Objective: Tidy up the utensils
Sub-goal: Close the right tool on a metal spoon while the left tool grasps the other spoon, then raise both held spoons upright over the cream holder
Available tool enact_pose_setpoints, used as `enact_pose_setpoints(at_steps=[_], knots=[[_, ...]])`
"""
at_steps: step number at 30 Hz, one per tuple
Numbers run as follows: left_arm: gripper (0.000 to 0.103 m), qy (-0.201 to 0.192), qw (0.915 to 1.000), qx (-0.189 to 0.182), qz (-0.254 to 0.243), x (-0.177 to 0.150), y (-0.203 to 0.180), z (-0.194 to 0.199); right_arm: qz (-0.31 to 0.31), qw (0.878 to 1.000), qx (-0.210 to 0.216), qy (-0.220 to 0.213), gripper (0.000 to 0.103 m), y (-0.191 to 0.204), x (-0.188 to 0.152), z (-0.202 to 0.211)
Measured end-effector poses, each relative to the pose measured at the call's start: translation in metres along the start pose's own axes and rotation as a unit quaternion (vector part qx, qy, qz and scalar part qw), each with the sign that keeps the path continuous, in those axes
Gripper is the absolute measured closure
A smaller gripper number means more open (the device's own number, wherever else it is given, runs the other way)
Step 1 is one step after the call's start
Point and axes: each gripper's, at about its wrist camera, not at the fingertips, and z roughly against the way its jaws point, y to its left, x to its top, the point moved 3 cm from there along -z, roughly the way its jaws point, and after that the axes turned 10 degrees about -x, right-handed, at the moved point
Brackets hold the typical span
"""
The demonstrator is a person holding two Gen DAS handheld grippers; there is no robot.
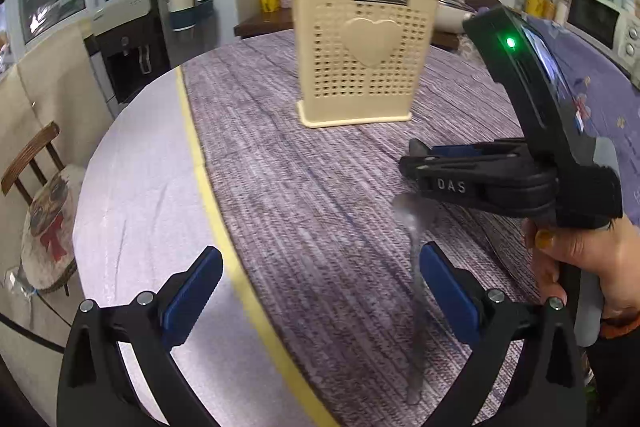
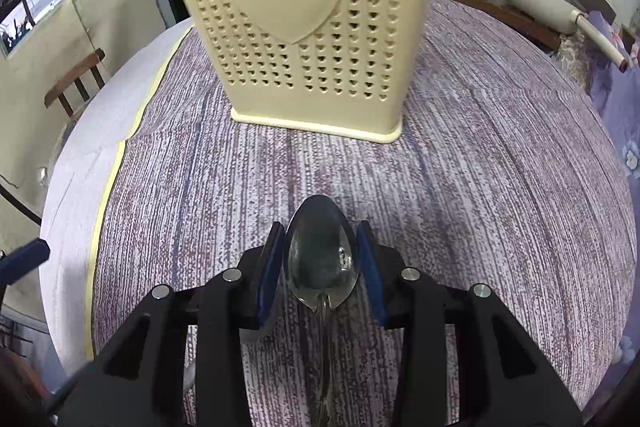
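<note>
Two hand-held grippers over a round table [image 2: 500, 155] covered with a purple woven cloth. Right gripper [image 2: 320, 267]: blue-padded fingers [image 2: 267, 279] closed against both edges of the bowl of a metal spoon [image 2: 320, 259], the bowl facing up between the pads and the handle running back beneath the gripper body toward the camera. In the left wrist view the same right gripper [image 1: 424, 163] enters from the right, held by a hand [image 1: 580, 267], with the blurred spoon [image 1: 416, 227] hanging below its closed fingers. Left gripper [image 1: 320, 291]: fingers spread wide apart with nothing between them, low over the cloth near its yellow border strip [image 1: 212, 187]; the spoon handle passes just beside its right pad [image 1: 444, 287]. Cream perforated utensil holder [image 2: 304, 27] with a raised heart on its face, standing upright on the cloth directly ahead of the spoon bowl, apart from it. A wooden chair [image 1: 32, 163] stands beyond the table edge
</note>
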Motion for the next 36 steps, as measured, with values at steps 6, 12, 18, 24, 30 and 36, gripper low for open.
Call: enact_pose_setpoints(at_steps=[6, 12, 18, 24, 30, 36], knots=[[0.016, 0.029, 0.999, -0.021, -0.025, 0.005, -0.024, -0.022, -0.031, 0.999, 0.002, -0.017, 0.065, -0.028, -0.002, 0.018], [0.027, 0.061, 0.9975, -0.024, -0.028, 0.012, -0.04, -0.047, -0.051, 0.998, 0.0, -0.034, 0.065, -0.046, -0.005, 0.034], [0.039, 0.092, 0.9954, -0.023, -0.015, 0.012, -0.048, -0.065, -0.058, 0.997, -0.003, -0.046, 0.065, -0.052, -0.005, 0.042], [0.049, 0.094, 0.9955, -0.009, -0.01, 0.019, -0.048, -0.069, -0.063, 0.997, -0.004, -0.054, 0.065, -0.058, -0.006, 0.047], [0.057, 0.102, 0.9947, -0.009, -0.014, 0.026, -0.052, -0.074, -0.067, 0.996, -0.002, -0.054, 0.065, -0.061, -0.007, 0.047], [0.063, 0.105, 0.9942, -0.013, -0.02, 0.028, -0.055, -0.076, -0.07, 0.996, -0.002, -0.052, 0.065, -0.061, -0.008, 0.046]])
